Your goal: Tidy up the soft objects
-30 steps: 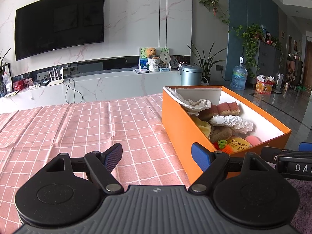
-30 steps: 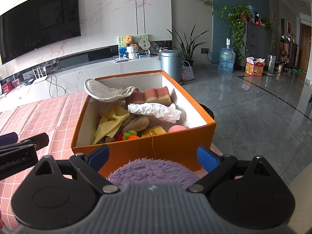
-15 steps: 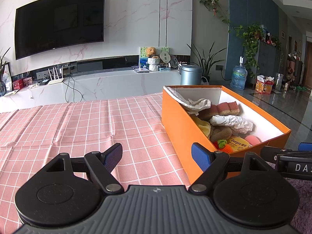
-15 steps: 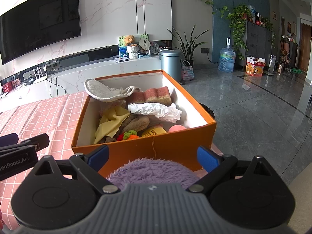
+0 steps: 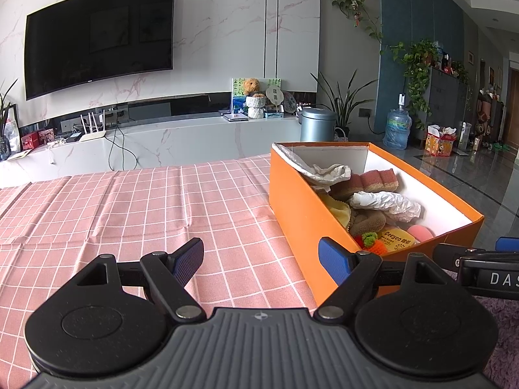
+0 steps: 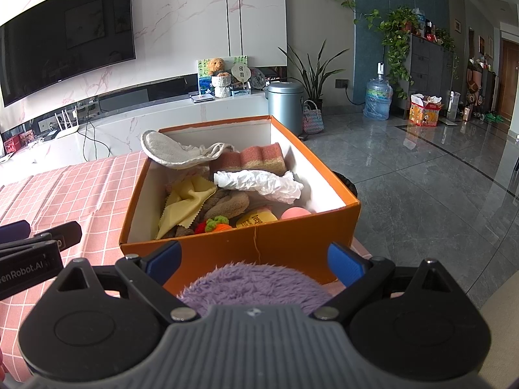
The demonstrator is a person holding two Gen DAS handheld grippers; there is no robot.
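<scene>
On the pink checked tablecloth stands an open orange cardboard box with white inner walls, near the table's right edge. Contents, far end to near end: a flat off-white cloth pouch draped over the far left rim; a pink-and-tan layered sponge; a crumpled white plastic wrapper; a yellow pinked-edge cloth; a brown plush piece; a small crocheted red, green and orange toy; a yellow printed packet; a pink rounded object in the near right corner. A fluffy purple plush item lies on the table just outside the box's near wall, between the spread fingers of the right gripper; contact cannot be told. Left gripper is over bare cloth beside the box's left wall, fingers wide apart, holding nothing.
</scene>
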